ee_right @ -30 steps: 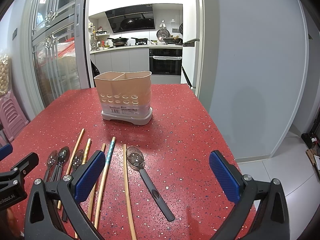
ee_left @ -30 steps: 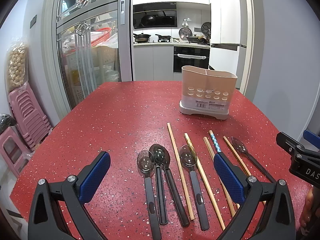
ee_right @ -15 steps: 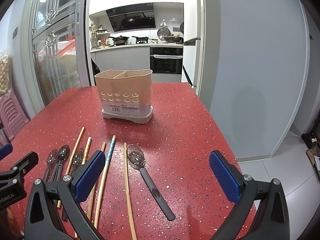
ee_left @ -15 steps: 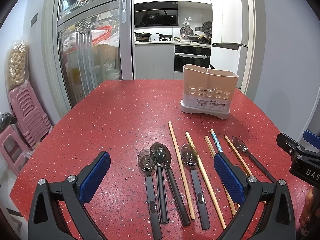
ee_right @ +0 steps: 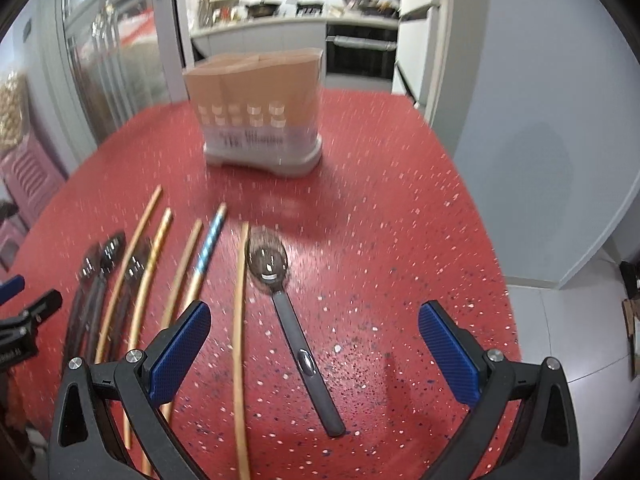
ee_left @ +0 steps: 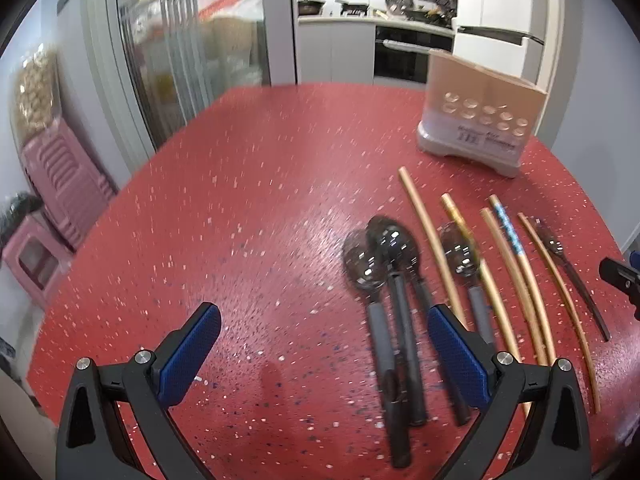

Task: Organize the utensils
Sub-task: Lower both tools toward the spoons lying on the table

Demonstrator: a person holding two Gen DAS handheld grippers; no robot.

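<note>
On the red speckled table lie several dark spoons and several wooden chopsticks, one with a blue patterned end. A beige utensil holder stands behind them. My left gripper hangs open above bare table, just left of the spoon handles. My right gripper is open, low over the table, with the handle of a lone dark spoon between its fingers, untouched. A single chopstick lies left of that spoon. The holder has two compartments.
Stacked pink stools stand left of the table. Glass sliding doors and a kitchen lie behind. The table's right edge drops to a grey wall and tiled floor.
Both grippers have tipped down and moved closer to the table. The left view has swung left, so the utensils sit further right. The right gripper has come over the lone spoon's handle.
</note>
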